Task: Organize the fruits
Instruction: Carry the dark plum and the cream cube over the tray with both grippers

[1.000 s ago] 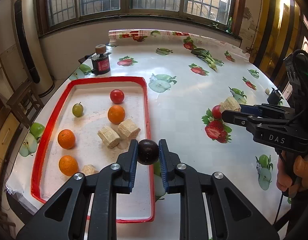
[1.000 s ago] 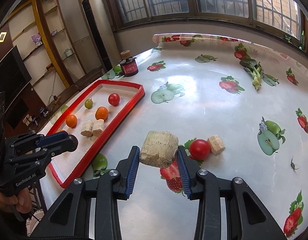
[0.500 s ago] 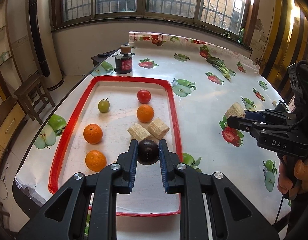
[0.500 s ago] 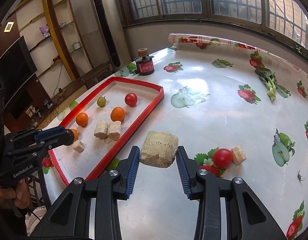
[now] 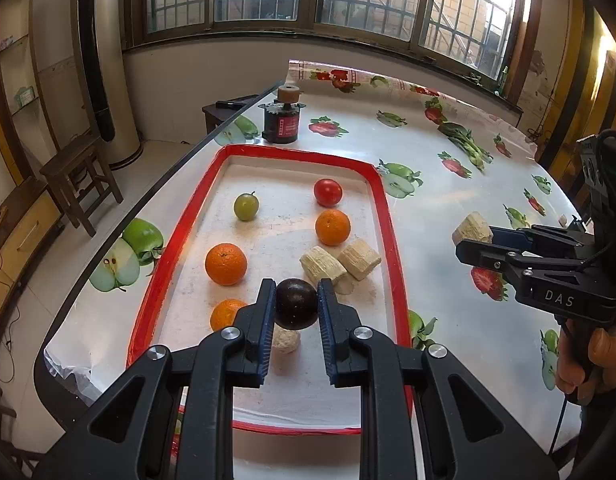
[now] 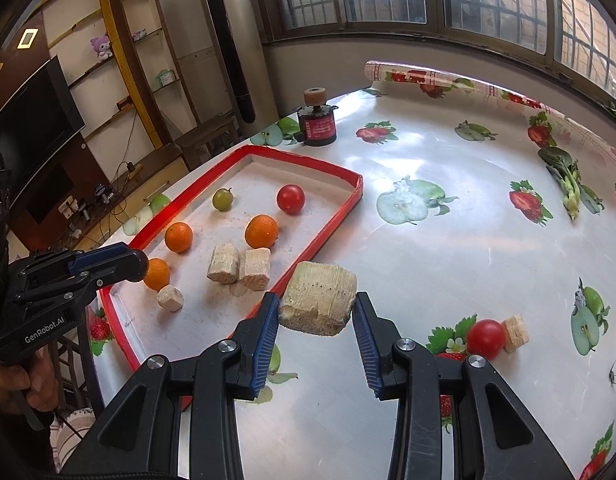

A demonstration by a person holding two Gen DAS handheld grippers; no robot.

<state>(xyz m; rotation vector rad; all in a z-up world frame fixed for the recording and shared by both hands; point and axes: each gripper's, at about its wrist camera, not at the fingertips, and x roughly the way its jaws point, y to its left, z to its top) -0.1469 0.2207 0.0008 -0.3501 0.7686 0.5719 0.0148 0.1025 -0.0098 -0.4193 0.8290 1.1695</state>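
My left gripper (image 5: 296,304) is shut on a dark purple round fruit (image 5: 296,309), held above the near part of the red-rimmed tray (image 5: 387,208). In the tray lie oranges (image 5: 225,263), a red tomato (image 5: 327,192), a green grape-like fruit (image 5: 246,206) and beige corn-cob chunks (image 5: 359,258). My right gripper (image 6: 316,306) is shut on a large beige cob chunk (image 6: 319,304), held over the table just right of the tray's (image 6: 349,204) edge. A red tomato (image 6: 485,339) and a small beige chunk (image 6: 515,334) lie on the table to the right.
A black-and-red jar (image 5: 284,122) with a cork stands beyond the tray. A leafy green vegetable (image 6: 567,180) lies at the far right. The fruit-print tablecloth (image 6: 447,248) covers the table; the edge drops off left of the tray, with a stool (image 5: 80,184) below.
Both grippers have moved left with their loads. The purple fruit went from the tray's right rim to over its inside. The cob chunk now hangs nearer the tray's edge.
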